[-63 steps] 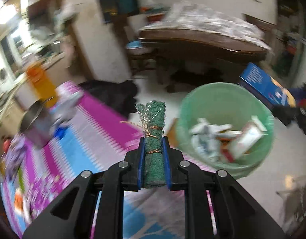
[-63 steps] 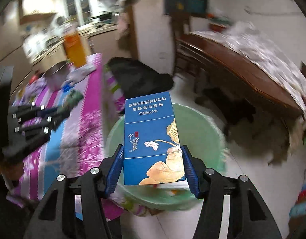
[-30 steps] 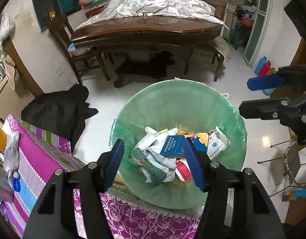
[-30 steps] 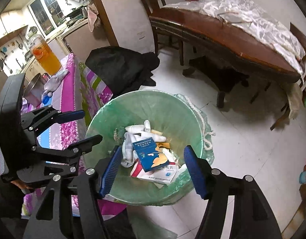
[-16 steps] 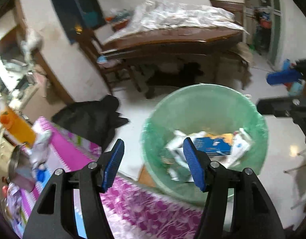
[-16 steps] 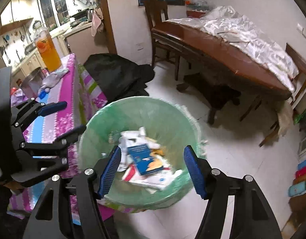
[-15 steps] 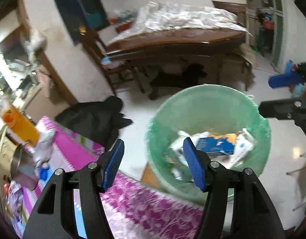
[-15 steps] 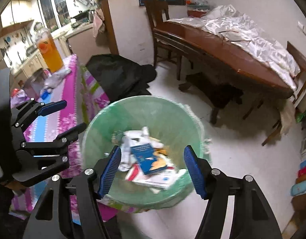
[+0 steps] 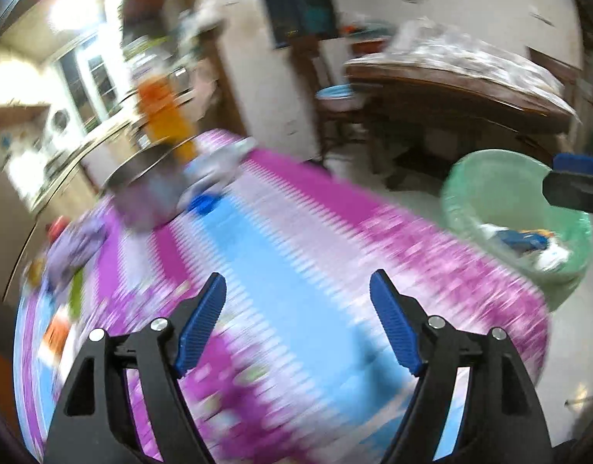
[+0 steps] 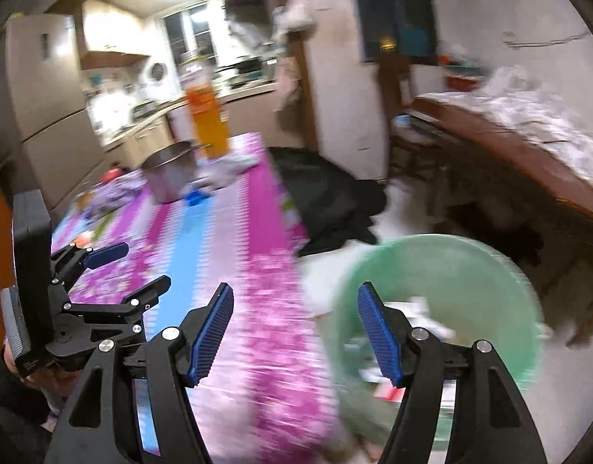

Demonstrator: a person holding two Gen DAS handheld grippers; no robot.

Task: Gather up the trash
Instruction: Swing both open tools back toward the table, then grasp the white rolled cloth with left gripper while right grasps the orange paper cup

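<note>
The green trash bin [image 9: 517, 208] stands on the floor beside the table and holds a blue box [image 9: 522, 237] and white paper scraps; it also shows in the right wrist view [image 10: 443, 266]. My left gripper [image 9: 298, 321] is open and empty above the pink and blue tablecloth [image 9: 281, 255]. My right gripper [image 10: 294, 336] is open and empty over the table edge beside the bin. The left gripper [image 10: 115, 270] shows at the left of the right wrist view. Small colourful items [image 9: 70, 266] lie at the table's far left, blurred.
A steel pot [image 10: 169, 174], an orange juice jug [image 10: 207, 120], a blue cap [image 10: 196, 196] and a white cloth [image 10: 230, 166] sit at the table's far end. A dark garment [image 10: 327, 201] lies on the floor. A wooden table [image 10: 528, 162] stands at right.
Both grippers have let go of their items, the green scrubber and the blue box, into the bin. Both have swung left from the bin toward the table.
</note>
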